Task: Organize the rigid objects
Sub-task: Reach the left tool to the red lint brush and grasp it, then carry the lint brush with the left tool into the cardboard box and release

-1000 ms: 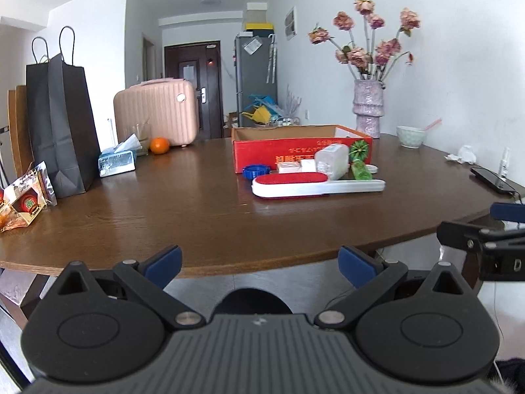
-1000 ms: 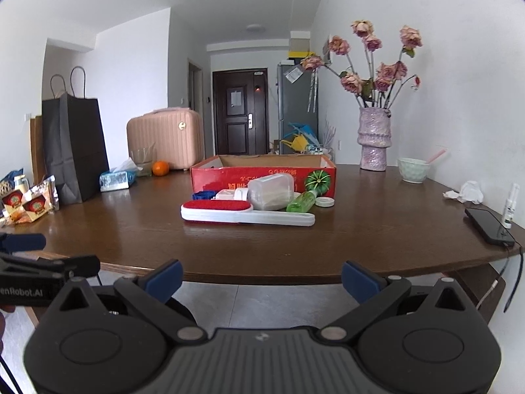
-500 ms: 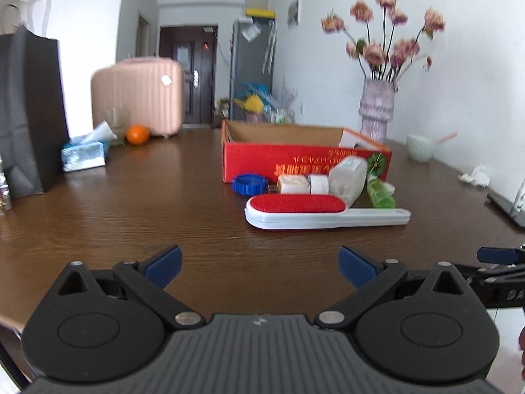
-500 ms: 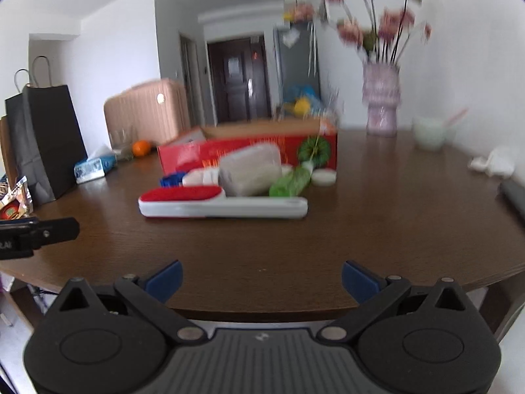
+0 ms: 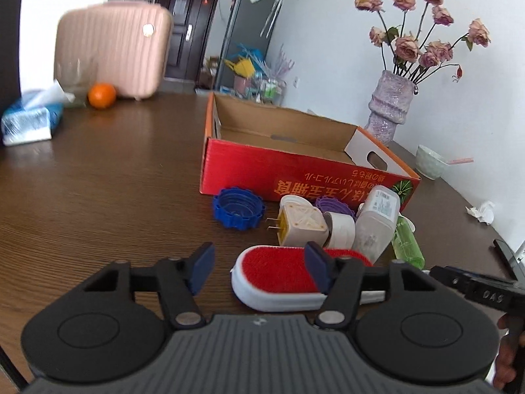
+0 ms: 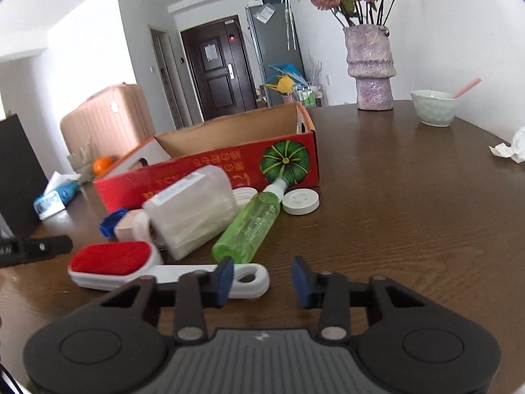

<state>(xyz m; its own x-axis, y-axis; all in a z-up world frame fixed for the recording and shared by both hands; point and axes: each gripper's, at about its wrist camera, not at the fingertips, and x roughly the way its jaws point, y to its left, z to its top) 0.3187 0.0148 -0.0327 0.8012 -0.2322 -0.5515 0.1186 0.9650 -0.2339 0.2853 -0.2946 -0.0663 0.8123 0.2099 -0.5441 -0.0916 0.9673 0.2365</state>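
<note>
Clearly the table [image 5: 98, 180] sets the stage, a dark wood top with a red cardboard box [image 5: 295, 167] lying open and apparently empty at 12 o'clock from both grippers. Before the box sits a loose cluster: a clear plastic container [image 6: 193, 211], a green spray bottle [image 6: 252, 226], a plug adapter [image 5: 300, 226], a blue cap [image 5: 238, 207] and a white lid [image 6: 301, 201]. Nearest of all lies the lint brush [image 5: 279, 279], its long axis running crosswise to both views. Its red pad end sits at about 1 o'clock between the fingers of the left gripper [image 5: 259, 269]; its white handle end lies at about 10 o'clock from the right gripper [image 6: 262, 280], partly behind that gripper's left finger. Both sets of jaws stand partly open and hold nothing. By these views the left gripper looks nearer a grasp on the pad, the right on the handle, though neither touches the brush. Closing across the brush's width, not along its length, looks the sounder approach.
</note>
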